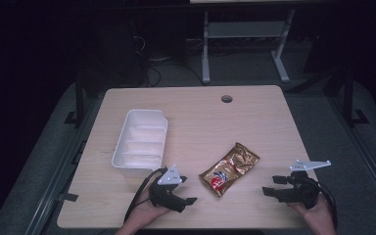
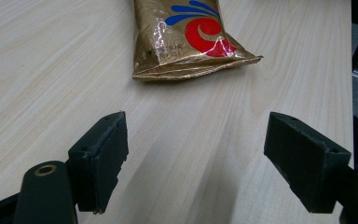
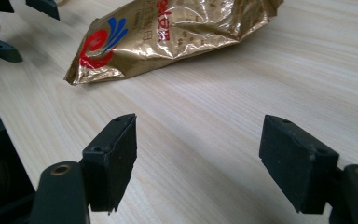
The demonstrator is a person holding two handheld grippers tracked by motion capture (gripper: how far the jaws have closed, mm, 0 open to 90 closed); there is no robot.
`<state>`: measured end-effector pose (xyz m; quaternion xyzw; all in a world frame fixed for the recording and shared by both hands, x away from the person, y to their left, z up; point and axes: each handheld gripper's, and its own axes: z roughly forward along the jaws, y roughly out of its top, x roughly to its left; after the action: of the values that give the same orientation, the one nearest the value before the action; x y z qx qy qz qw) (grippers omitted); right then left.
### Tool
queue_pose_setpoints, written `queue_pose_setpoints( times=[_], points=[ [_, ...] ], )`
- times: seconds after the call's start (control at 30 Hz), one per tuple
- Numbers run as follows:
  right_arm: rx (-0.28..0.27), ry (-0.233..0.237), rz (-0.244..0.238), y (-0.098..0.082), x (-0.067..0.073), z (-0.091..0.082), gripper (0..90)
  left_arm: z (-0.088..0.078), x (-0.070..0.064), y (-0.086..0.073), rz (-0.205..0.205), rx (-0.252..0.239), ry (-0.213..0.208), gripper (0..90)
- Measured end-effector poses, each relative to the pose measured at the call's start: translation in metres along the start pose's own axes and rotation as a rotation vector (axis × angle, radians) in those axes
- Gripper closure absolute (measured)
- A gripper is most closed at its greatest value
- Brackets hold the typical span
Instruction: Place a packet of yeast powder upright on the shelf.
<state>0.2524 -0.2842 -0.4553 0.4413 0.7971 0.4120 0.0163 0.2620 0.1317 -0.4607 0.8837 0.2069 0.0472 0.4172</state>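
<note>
A pale wooden table point(image 1: 196, 107) stands in a dark room, lit from above. Grey carpet surrounds it, and the white metal legs of another desk point(image 1: 245, 44) rise behind it. A small round hole point(image 1: 226, 99) sits near the table's far edge. A white plastic tub point(image 1: 141, 143) rests on the left half of the table.

A shiny gold snack bag point(image 1: 229, 168) with a red and blue logo lies flat, slightly right of the table's centre, angled with its logo end toward the near edge. The left gripper point(image 1: 185, 190), held in a hand point(image 1: 144, 213) at the near edge, sits near the bag's left, its jaws spread wide with nothing between them. The right gripper point(image 1: 270, 186), held in the other hand point(image 1: 318, 215), sits to the bag's right and somewhat farther off, jaws likewise spread and empty. Both point toward the bag; neither touches it.
</note>
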Motion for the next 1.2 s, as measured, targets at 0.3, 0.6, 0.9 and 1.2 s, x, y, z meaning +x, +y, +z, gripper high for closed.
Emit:
queue_pose_setpoints(
  times=[0.3, 0.6, 0.9, 1.2],
  points=[
    [-0.051, 0.035, 0.031, 0.003, -0.005, -0.003, 22.8, 0.003, 0.0, 0.005, 0.016, 0.005, -0.007, 23.7],
    [-0.085, 0.04, 0.048, 0.014, -0.011, -0.007, 21.3, 0.006, 0.001, 0.024, 0.016, -0.013, -0.014, 32.4],
    [-0.072, -0.003, 0.049, 0.042, -0.019, 0.003, 21.4, 0.016, 0.004, 0.04, 0.018, 0.022, -0.027, 46.0],
    [-0.055, -0.002, 0.045, 0.07, -0.023, 0.02, 21.2, 0.033, 0.008, 0.061, 0.01, 0.106, -0.045, 55.9]
  ],
)
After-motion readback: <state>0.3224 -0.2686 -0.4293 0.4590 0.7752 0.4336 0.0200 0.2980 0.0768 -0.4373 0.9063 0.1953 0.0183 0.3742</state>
